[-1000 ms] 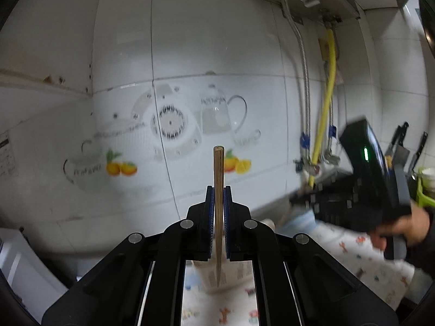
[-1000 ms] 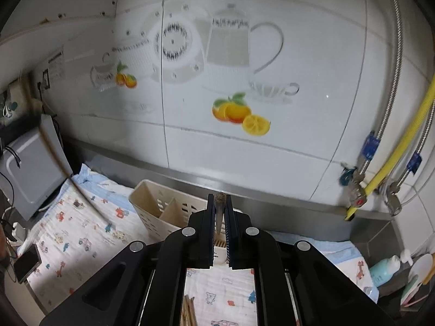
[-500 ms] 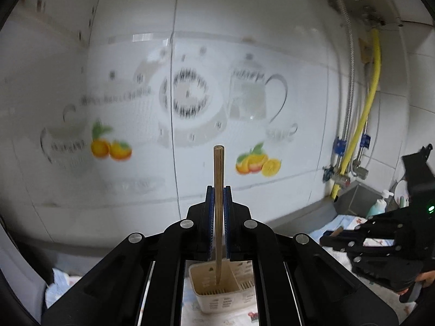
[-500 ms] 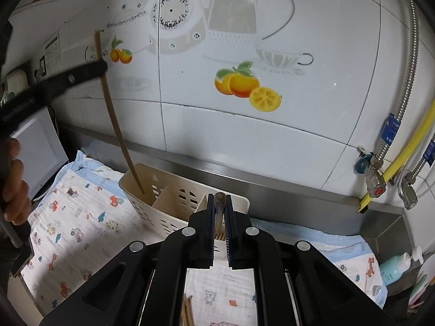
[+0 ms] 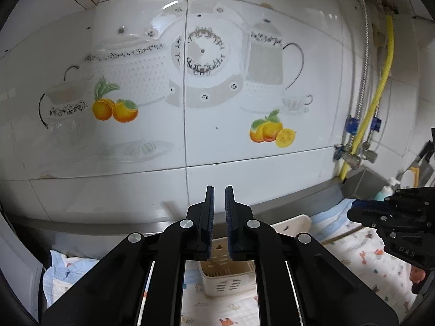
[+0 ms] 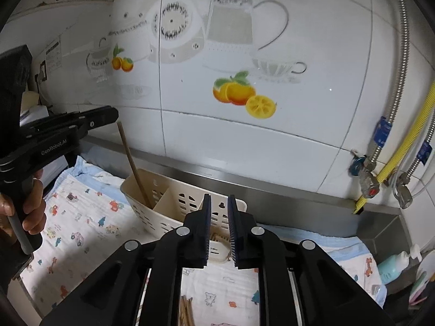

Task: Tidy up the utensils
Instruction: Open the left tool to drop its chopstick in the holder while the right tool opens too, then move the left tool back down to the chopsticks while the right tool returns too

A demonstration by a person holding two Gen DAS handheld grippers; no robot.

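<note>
A cream slotted utensil holder [image 6: 174, 203] stands on the patterned cloth by the wall; it also shows in the left wrist view [image 5: 225, 277] below the fingers. One wooden chopstick [image 6: 133, 163] leans in its left compartment. My left gripper [image 5: 219, 190] is open and empty above the holder; it shows in the right wrist view [image 6: 108, 115] just above the chopstick's top. My right gripper [image 6: 219, 198] is open and empty over the holder's right part; it shows in the left wrist view [image 5: 353, 212]. More wooden chopsticks [image 6: 186, 312] lie on the cloth below the right gripper.
A tiled wall with a fruit and teapot print [image 6: 239, 92] rises behind the holder. A steel ledge [image 6: 272, 187] runs along it. Yellow and braided hoses with valves [image 6: 380, 174] hang at the right. A blue bottle [image 6: 391, 266] stands at the right.
The left gripper opened and let go of its chopstick, which now leans in the holder's left compartment. The right gripper opened too, and what it held is gone from its fingers.
</note>
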